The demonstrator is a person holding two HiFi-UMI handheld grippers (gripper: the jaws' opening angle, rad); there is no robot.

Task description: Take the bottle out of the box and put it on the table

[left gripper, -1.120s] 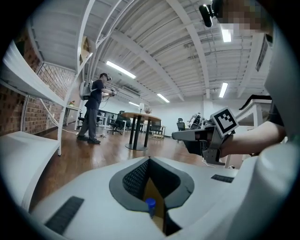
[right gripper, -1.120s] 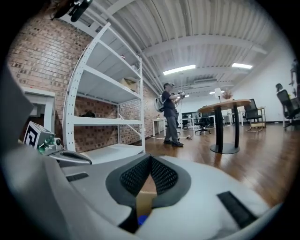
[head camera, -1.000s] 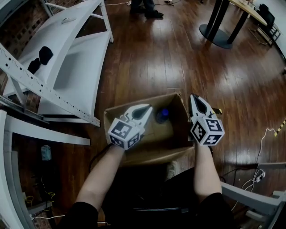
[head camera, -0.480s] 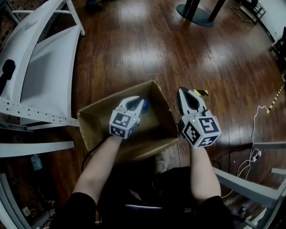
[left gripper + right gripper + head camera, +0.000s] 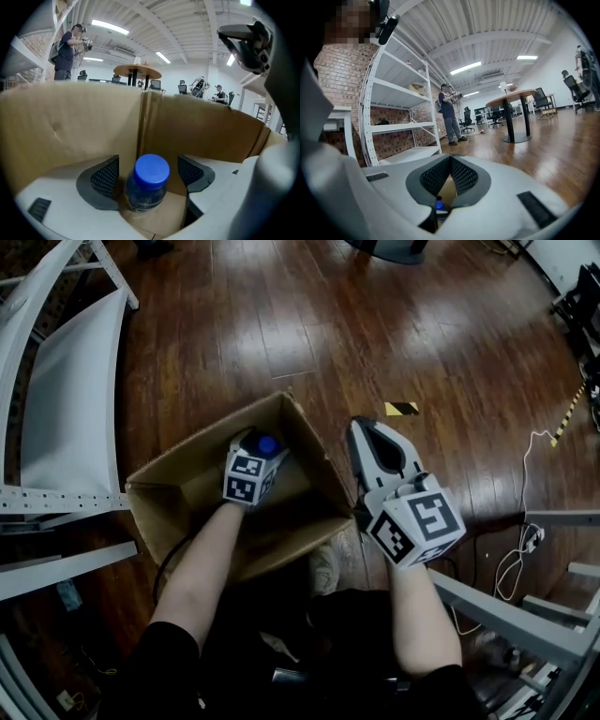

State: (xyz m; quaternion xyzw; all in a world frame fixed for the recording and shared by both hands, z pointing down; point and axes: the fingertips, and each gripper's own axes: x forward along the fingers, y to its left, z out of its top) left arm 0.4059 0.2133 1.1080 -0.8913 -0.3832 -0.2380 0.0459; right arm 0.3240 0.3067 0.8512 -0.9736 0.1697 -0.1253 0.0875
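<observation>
A small clear bottle with a blue cap (image 5: 268, 445) stands upright in a corner of the open cardboard box (image 5: 184, 472) on the wooden floor. My left gripper (image 5: 262, 440) reaches down inside the box. Its jaws are opening, and the bottle (image 5: 148, 185) stands between the two pads with a gap on each side. My right gripper (image 5: 362, 430) is shut with nothing in it. It hovers just outside the box's right wall, and its closed tips (image 5: 450, 160) point past the box toward the shelving. The blue cap (image 5: 438, 204) peeks out below them.
White metal shelving (image 5: 58, 381) stands left of the box. A yellow-black tape strip (image 5: 401, 409) lies on the floor beyond it. Cables (image 5: 521, 551) and a grey frame (image 5: 511, 613) are at the right. A person (image 5: 65, 49) and a round table (image 5: 137, 72) are far off.
My left gripper has sunk into the box toward the bottle, and its jaws have gone from shut to open around it. The right gripper drifted slightly beside the box.
</observation>
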